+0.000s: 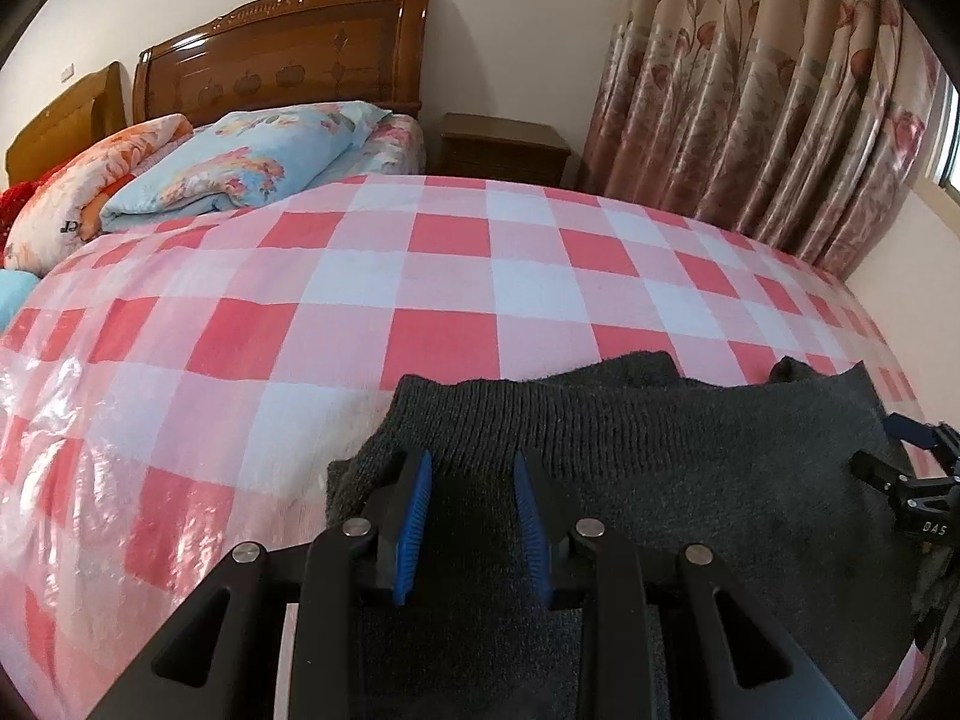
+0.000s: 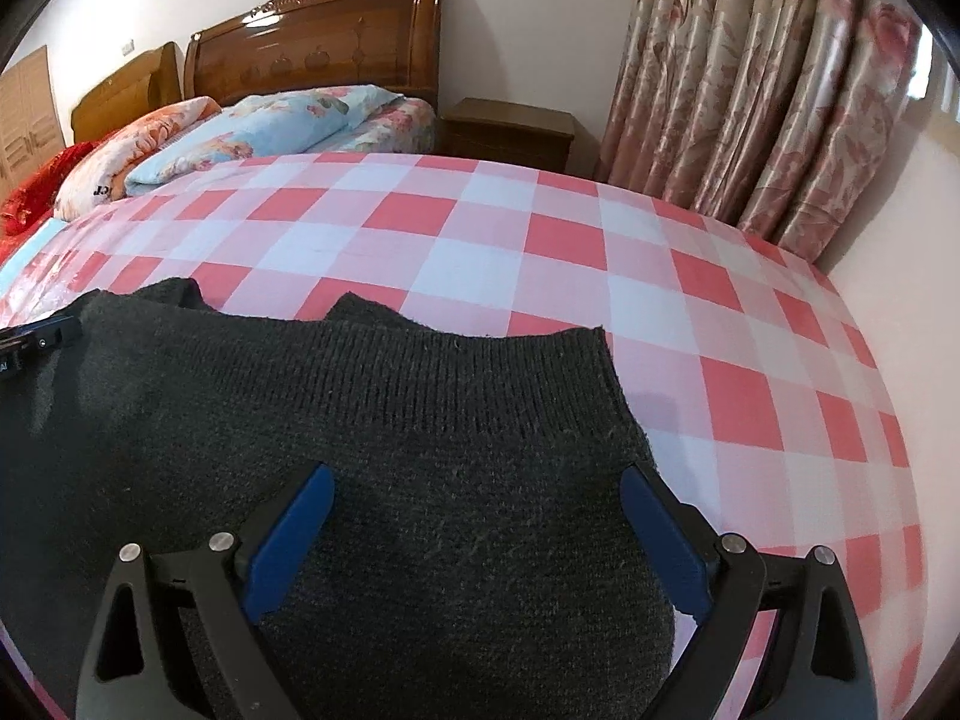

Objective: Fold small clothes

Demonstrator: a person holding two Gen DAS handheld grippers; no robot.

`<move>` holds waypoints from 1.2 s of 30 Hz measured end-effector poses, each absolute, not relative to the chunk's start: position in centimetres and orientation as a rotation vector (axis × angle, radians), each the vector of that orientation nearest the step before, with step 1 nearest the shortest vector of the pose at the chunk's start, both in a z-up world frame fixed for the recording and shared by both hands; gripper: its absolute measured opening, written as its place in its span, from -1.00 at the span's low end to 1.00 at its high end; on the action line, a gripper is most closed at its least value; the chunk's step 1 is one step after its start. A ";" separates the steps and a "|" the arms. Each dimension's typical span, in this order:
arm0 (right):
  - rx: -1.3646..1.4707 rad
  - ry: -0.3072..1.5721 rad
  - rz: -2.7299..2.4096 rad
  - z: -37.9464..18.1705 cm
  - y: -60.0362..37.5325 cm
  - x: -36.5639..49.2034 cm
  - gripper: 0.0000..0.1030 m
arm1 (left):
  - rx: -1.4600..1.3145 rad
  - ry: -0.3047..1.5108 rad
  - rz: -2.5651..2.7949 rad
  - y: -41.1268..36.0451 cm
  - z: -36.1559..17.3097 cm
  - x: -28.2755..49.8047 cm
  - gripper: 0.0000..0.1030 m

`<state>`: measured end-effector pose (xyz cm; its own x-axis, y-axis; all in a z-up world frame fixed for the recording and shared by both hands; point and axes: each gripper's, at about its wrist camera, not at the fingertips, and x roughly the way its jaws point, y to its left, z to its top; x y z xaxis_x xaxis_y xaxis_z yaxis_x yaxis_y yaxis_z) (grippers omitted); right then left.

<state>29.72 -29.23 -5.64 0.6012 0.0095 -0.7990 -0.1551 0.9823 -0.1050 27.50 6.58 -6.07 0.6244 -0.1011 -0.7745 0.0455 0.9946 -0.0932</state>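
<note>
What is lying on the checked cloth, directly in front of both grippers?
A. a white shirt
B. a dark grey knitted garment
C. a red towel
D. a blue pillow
B: a dark grey knitted garment with a ribbed edge lies spread on the checked cloth, under the left gripper and the right gripper.

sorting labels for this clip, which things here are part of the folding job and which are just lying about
Part of the job:
- dark grey ribbed knit garment
- red-and-white checked plastic-covered table
- left tool
- right tool

Just lying about:
- light blue floral folded quilt
- orange floral folded quilt
- brown wooden nightstand
- pink floral curtain
</note>
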 end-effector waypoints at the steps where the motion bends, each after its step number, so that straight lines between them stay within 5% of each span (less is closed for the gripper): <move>1: -0.181 0.913 0.080 -5.3 -28.9 29.2 1.00 | -0.059 0.894 -0.059 6.3 -5.6 27.0 -0.44; 6: -0.138 0.868 0.302 -3.5 -23.9 23.7 1.00 | -0.166 0.826 -0.214 3.1 -3.5 22.2 -0.43; 9: -0.235 0.902 0.339 -6.0 -20.6 21.6 1.00 | -0.035 0.914 -0.244 -0.5 -5.9 21.7 -0.43; 11: -0.226 0.851 0.333 -6.1 -20.9 20.7 1.00 | 0.084 0.802 -0.223 -1.6 -6.5 20.2 -0.39; 20: -0.177 0.887 0.190 -5.2 -27.7 18.7 1.00 | -0.030 0.804 -0.141 4.9 -6.1 17.5 -0.38; 29: -0.351 0.810 0.324 -3.9 -19.0 15.4 1.00 | 0.048 0.805 -0.270 -1.3 -6.0 13.8 -0.42; 36: -0.280 0.852 0.379 -6.1 -22.0 14.8 1.00 | 0.058 0.761 -0.277 1.0 -6.8 12.5 -0.36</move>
<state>14.83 -22.00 -6.10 0.5984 0.2116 -0.7728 -0.4322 0.8974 -0.0889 12.51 1.02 -6.79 0.6894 -0.2268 -0.6879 0.2688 0.9620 -0.0479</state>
